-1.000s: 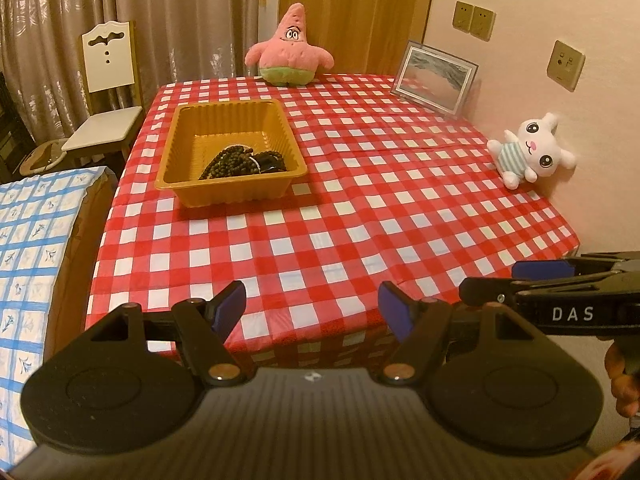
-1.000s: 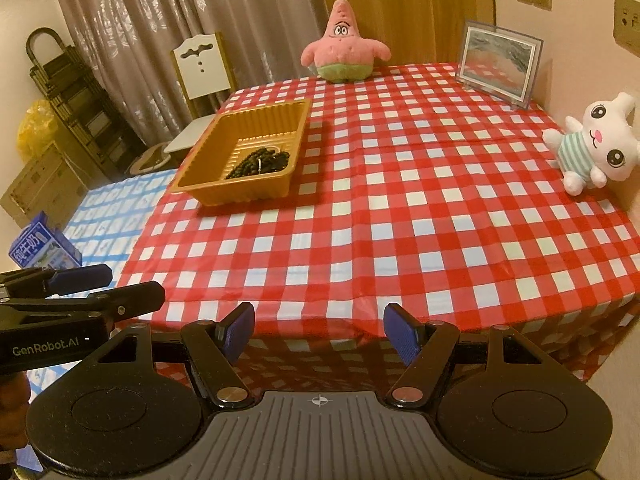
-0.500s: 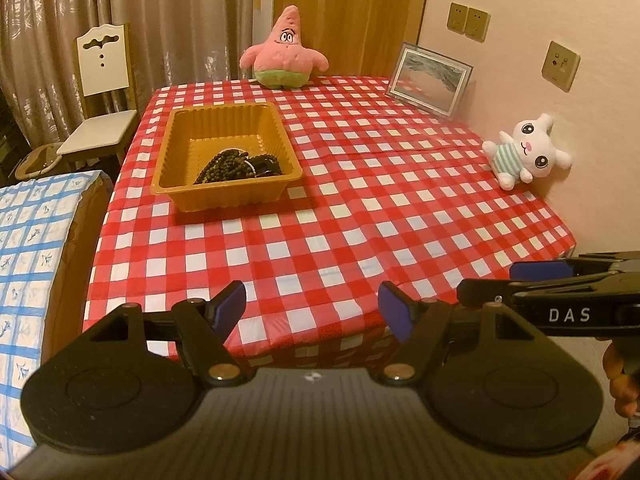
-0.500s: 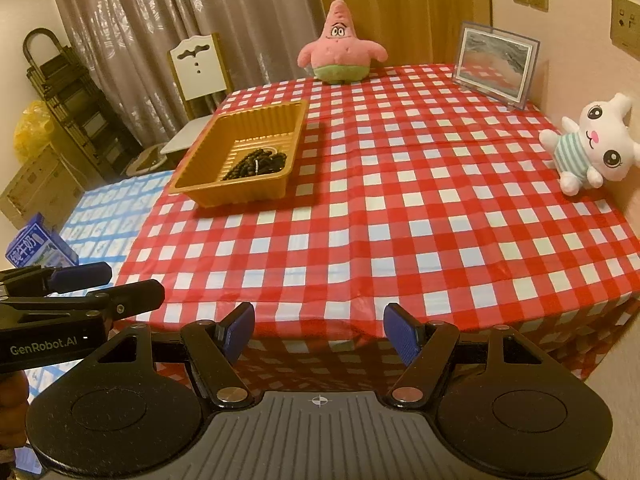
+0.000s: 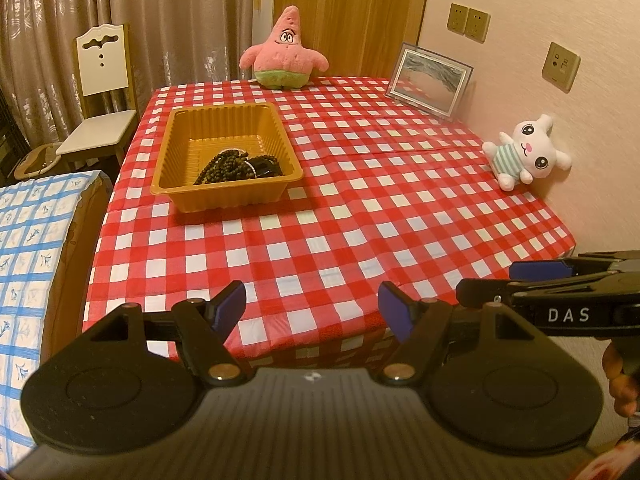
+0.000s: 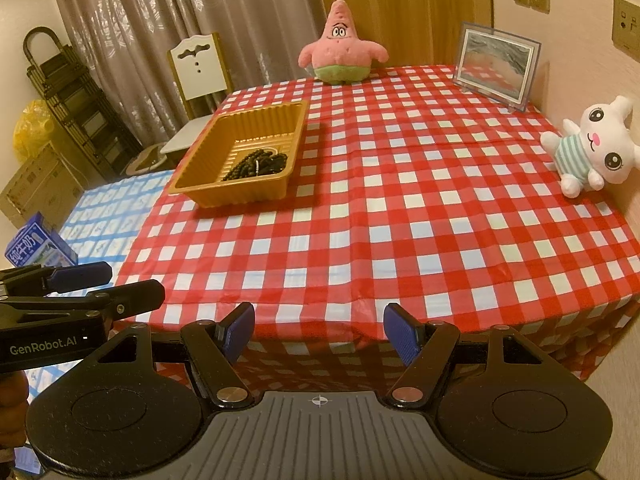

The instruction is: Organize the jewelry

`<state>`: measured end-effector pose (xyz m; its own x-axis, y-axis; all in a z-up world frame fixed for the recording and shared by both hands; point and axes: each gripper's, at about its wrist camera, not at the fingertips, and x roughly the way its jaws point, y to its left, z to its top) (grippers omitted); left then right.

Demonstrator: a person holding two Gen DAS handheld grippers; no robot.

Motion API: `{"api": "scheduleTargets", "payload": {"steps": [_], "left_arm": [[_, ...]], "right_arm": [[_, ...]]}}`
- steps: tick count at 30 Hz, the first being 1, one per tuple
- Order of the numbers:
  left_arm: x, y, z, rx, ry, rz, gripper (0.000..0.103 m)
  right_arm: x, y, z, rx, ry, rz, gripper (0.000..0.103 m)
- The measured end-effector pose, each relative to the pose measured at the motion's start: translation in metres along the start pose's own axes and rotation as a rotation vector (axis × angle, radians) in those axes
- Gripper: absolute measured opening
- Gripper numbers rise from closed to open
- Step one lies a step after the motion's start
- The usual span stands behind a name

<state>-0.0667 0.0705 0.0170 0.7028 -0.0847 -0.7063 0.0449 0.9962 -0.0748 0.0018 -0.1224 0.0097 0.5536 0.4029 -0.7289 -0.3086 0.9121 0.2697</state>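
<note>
We hold our left gripper [image 5: 312,306] and right gripper [image 6: 319,330] spread apart and empty at the near table [image 6: 400,240] edge, with dark beads [image 5: 236,164] in the tray [image 5: 224,194] beyond, far left.

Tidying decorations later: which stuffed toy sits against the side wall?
The white bunny plush, at the table's right edge; the pink starfish plush sits at the far end.

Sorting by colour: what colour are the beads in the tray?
Dark, near-black beads; clearest in the left wrist view.
</note>
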Motion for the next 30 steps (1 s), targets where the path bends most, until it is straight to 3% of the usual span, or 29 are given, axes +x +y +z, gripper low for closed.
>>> {"api": "scheduleTargets", "payload": {"steps": [30], "left_arm": [[0.0038,-0.0047,0.0032,0.002,-0.002,-0.002,0.071]], "right_arm": [[0.0006,-0.0037,0.0047,-0.003,0.002,0.001,0.071]]}}
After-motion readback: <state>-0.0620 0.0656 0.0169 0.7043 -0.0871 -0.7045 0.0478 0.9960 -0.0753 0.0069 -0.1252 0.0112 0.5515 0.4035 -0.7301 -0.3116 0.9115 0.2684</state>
